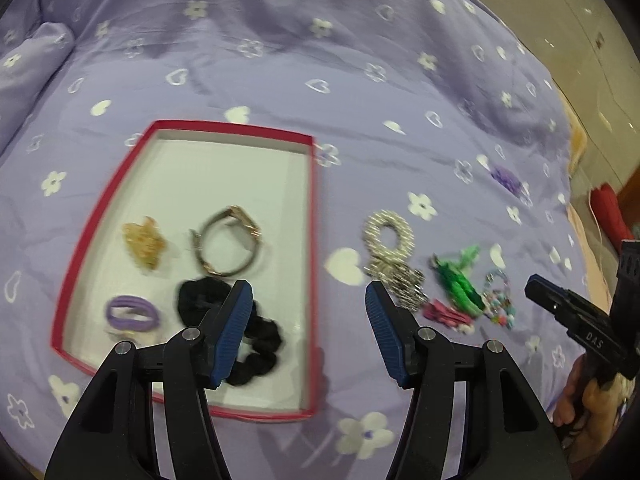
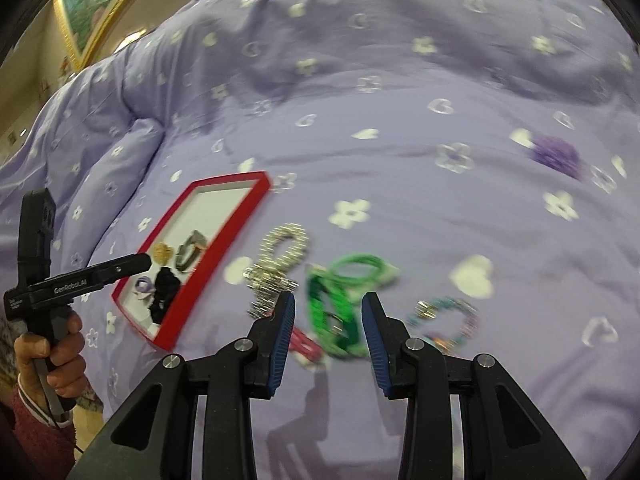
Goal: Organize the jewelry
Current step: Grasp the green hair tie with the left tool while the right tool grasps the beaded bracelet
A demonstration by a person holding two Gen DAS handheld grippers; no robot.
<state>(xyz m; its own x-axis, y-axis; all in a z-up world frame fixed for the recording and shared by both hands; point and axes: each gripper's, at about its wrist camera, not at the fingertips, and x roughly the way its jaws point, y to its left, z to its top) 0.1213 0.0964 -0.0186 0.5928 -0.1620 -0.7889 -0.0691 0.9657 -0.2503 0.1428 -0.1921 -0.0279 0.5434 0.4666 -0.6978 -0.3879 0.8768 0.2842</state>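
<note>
A red-rimmed white box point(image 1: 313, 240) lies on the bed and holds a gold clip point(image 1: 143, 243), a metal bracelet point(image 1: 228, 242), a purple hair tie point(image 1: 132, 314) and a black scrunchie point(image 1: 240, 332). My left gripper point(image 1: 308, 300) is open and empty above the box's right edge. To its right lie a silver rhinestone piece point(image 1: 390, 240), a green hair tie point(image 1: 460, 280), a pink clip point(image 1: 440, 314) and a beaded bracelet point(image 1: 498, 300). My right gripper point(image 2: 328, 312) is open and empty, with the green hair tie point(image 2: 340, 300) between its fingers, above it. The box point(image 2: 208, 264) shows at left.
A purple floral bedspread point(image 1: 280, 60) covers the bed. A purple scrunchie point(image 2: 556, 156) lies apart at the far right. A pillow point(image 1: 28, 64) sits at the far left. A red object point(image 1: 610, 212) and the floor lie beyond the bed's right edge.
</note>
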